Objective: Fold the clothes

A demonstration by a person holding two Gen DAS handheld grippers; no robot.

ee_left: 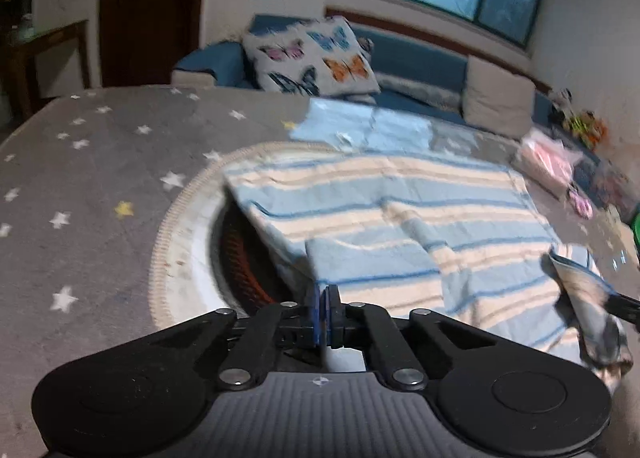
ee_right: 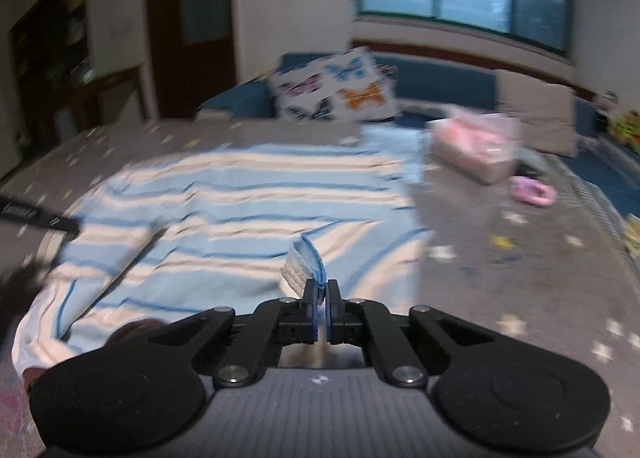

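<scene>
A blue and cream striped garment [ee_left: 384, 217] lies spread on a grey star-patterned cover [ee_left: 100, 177]. My left gripper [ee_left: 325, 294] is shut on its near left edge, which is lifted off a round basket-like rim [ee_left: 176, 250]. My right gripper [ee_right: 321, 290] is shut on a raised fold of the same striped garment [ee_right: 240, 209] at its near right edge. The right gripper's tip shows at the far right of the left wrist view [ee_left: 624, 308], clamped on bunched cloth. The left gripper's tip shows at the left of the right wrist view [ee_right: 40, 217].
A folded light blue cloth [ee_left: 360, 129] lies behind the garment. A pink packet [ee_right: 476, 145] and small pink item [ee_right: 532, 189] sit to the right. A blue sofa with a butterfly cushion [ee_left: 312, 57] and a beige cushion [ee_left: 500, 97] stands beyond.
</scene>
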